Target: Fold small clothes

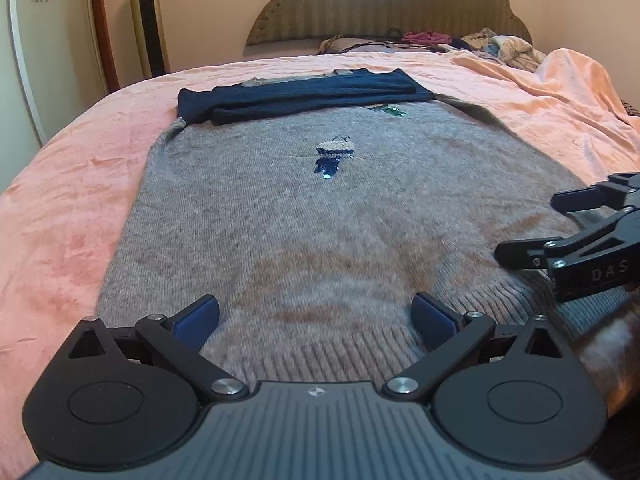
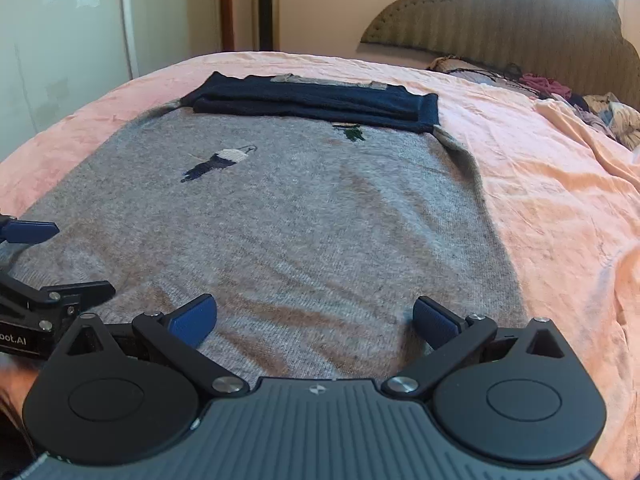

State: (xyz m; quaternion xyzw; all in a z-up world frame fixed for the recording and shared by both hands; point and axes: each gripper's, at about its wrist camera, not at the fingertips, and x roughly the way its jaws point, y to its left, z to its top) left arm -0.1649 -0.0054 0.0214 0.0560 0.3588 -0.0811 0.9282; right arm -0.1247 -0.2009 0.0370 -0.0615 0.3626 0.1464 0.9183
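A: Quick pass. Grey knitted sweater with navy sleeves (image 1: 304, 216) lies flat on the pink bedspread (image 1: 60, 208), ribbed hem at the near edge of the bed, sleeves folded across the chest at the far end.

B: Claws?

A: Left gripper (image 1: 316, 316) is spread wide, blue pads (image 1: 196, 320) either side of the hem, nothing between them. Right gripper (image 2: 314, 318) is the same, wide apart, empty, over the hem nearer the right edge of the sweater.

B: Touching the cloth?

A: Can't tell, they hover close or rest lightly.

B: Risks?

A: My guess is the next move is a hem pinch and fold toward the collar. If a pinch takes only the top layer, the back layer stays behind and the fold goes crooked. Uneven lifts between the two hands would skew it. Dragging could also slide the navy sleeves off their fold, or bunch the bedspread underneath.

B: Clutter?

A: Pile of mixed clothes (image 1: 492, 46) by the padded headboard (image 1: 384, 4), well apart.
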